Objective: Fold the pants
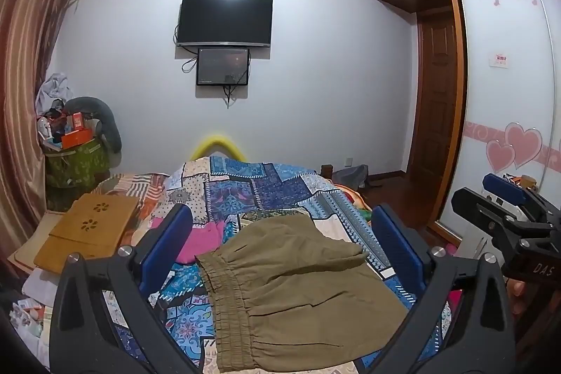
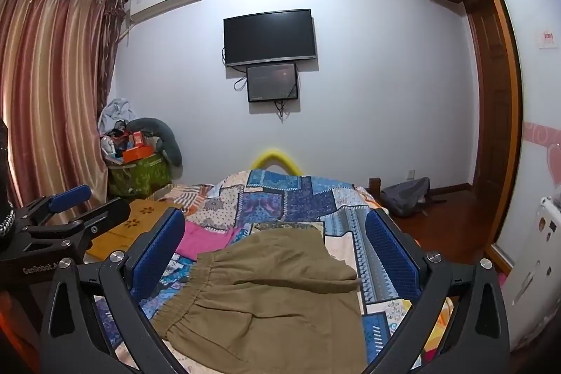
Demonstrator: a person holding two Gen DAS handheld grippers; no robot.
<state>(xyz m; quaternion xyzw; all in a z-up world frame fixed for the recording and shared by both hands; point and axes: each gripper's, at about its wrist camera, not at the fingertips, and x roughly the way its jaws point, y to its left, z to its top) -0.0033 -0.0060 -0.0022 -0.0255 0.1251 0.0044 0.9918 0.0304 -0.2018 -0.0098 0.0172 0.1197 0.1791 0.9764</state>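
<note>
Left tool [image 2: 75,211] reads "GenRobot"; right tool [image 1: 491,198] reads "DAS".

Matt olive cloth pants [image 1: 298,286], patterned cloth quilt [image 1: 252,184], glossy black TV [image 1: 224,20], smooth wooden tray [image 1: 91,226]

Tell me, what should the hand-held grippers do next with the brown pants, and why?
Probably lower both toward the pants and pinch the stretchy waistband. The left hand-held gripper and right hand-held gripper are both open and hold nothing, while the pants lie on the patchwork quilt, partly doubled over. They need gripping before any further fold.
</note>
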